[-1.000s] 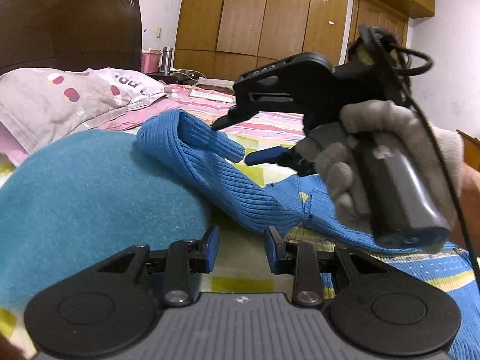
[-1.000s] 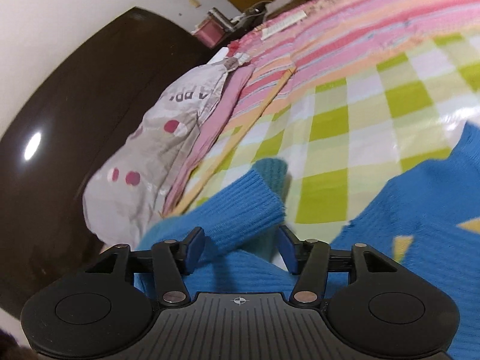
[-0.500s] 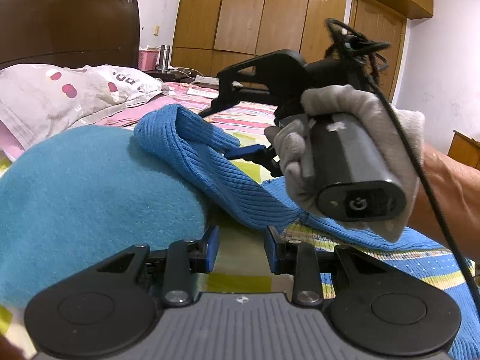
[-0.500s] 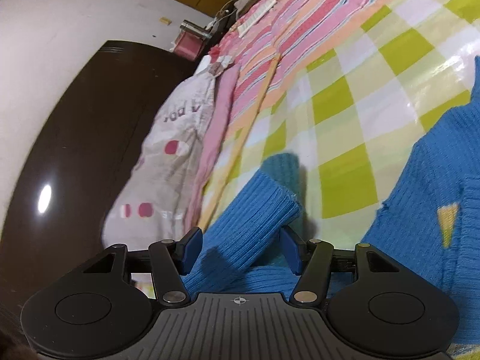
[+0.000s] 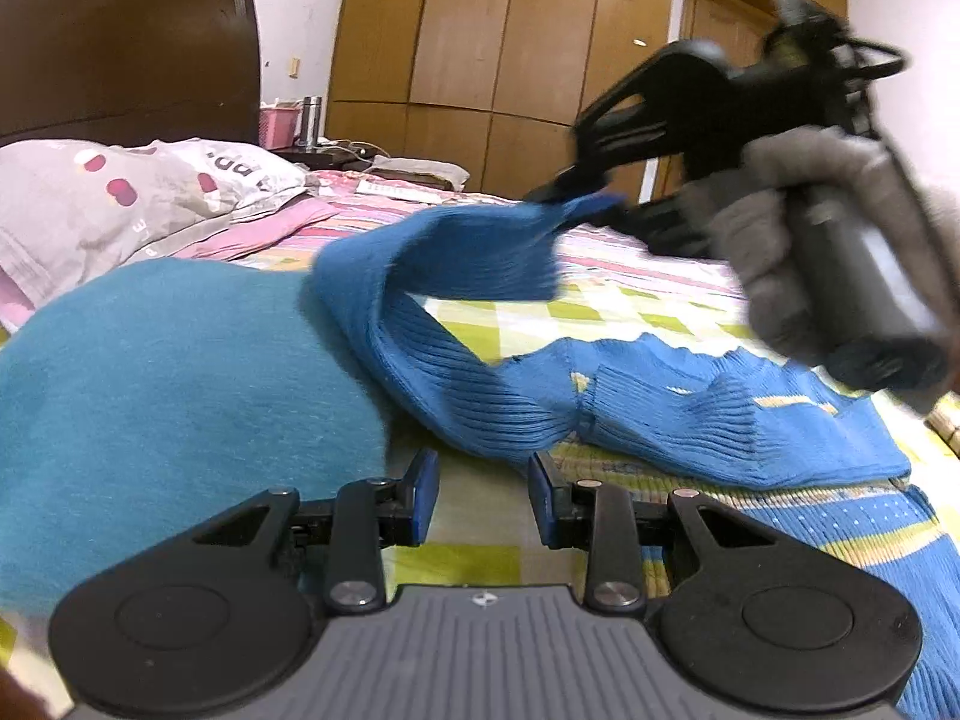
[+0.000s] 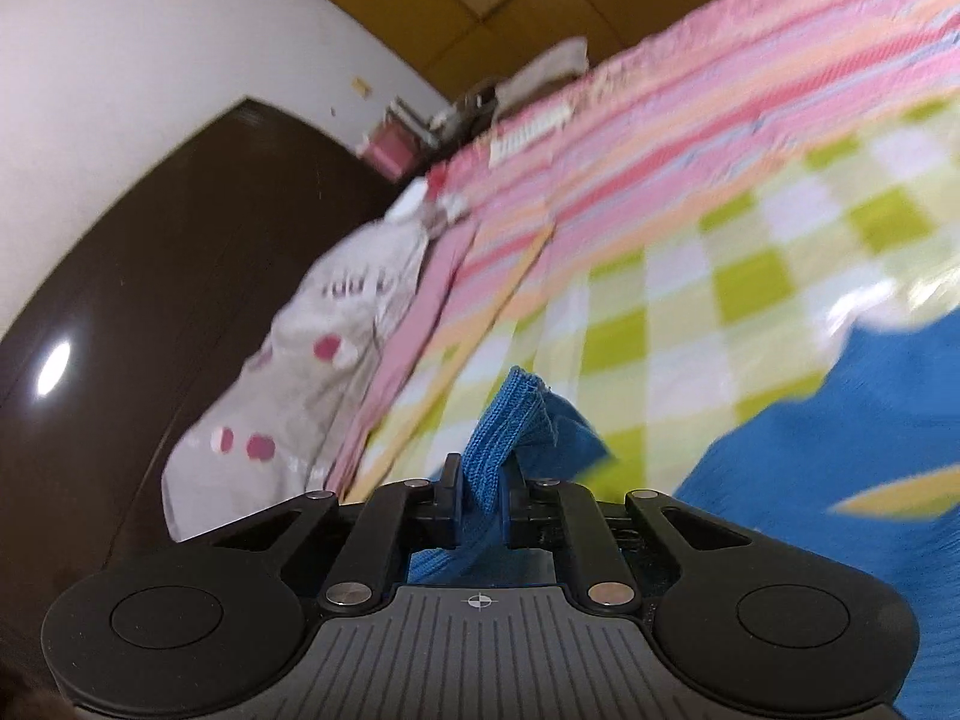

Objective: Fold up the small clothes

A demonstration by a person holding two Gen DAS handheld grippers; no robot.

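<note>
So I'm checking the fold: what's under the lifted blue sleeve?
Under the blue sleeve, raised by the right gripper, lies the checked bedsheet. Its lower part drapes against the teal garment, hiding whatever is beneath there.

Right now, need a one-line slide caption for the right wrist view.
Right gripper shut on the ribbed cuff of a blue knit sweater, lifted above the green-checked bedsheet.

Wooden wardrobe (image 5: pixel 516 36), dark headboard (image 5: pixel 120 42), white walls (image 6: pixel 150 42).
</note>
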